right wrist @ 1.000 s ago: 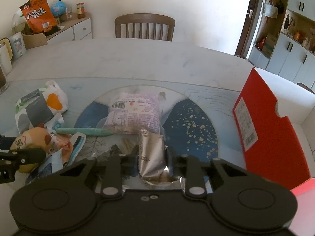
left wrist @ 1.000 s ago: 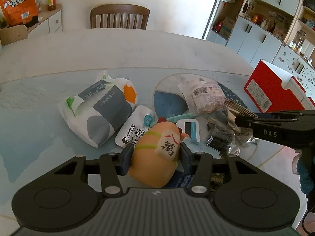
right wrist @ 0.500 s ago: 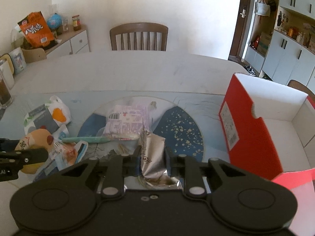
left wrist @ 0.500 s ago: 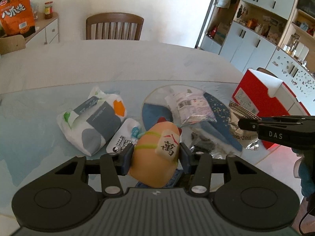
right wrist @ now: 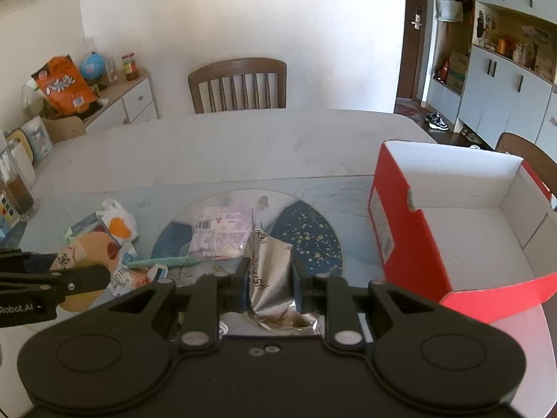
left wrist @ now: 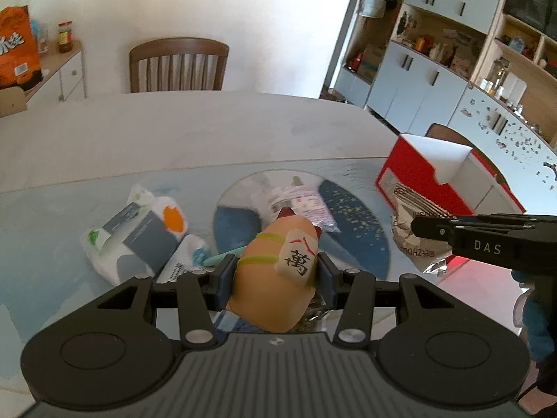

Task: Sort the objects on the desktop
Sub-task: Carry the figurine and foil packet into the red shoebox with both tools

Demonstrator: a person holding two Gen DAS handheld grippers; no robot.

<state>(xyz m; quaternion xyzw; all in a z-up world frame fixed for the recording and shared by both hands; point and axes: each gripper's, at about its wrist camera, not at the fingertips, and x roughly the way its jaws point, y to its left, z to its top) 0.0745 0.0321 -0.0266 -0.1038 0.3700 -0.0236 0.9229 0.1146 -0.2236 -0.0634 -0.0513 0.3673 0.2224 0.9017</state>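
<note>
My left gripper (left wrist: pixel 275 275) is shut on an orange plush toy (left wrist: pixel 275 271) with a mahjong tile on it, held above the table; it also shows in the right wrist view (right wrist: pixel 90 247). My right gripper (right wrist: pixel 269 275) is shut on a silver foil packet (right wrist: pixel 269 271), lifted left of the open red box (right wrist: pixel 400 230). The packet shows in the left wrist view (left wrist: pixel 407 223) beside the red box (left wrist: pixel 414 181). On the blue mat lie a pink snack bag (right wrist: pixel 221 231), a tissue pack (left wrist: pixel 135 233), a teal toothbrush (right wrist: pixel 163 262) and a white sachet (left wrist: pixel 182 264).
The pale table (right wrist: pixel 243 139) runs far back to a wooden chair (right wrist: pixel 238 83). A sideboard with an orange snack bag (right wrist: pixel 64 85) stands at the left. Cabinets (left wrist: pixel 435 83) line the right. Another chair (right wrist: pixel 529 153) stands behind the box.
Both grippers have risen and pulled back from the table with their loads. The right gripper with the foil packet has moved nearer the red box, whose white inside now shows.
</note>
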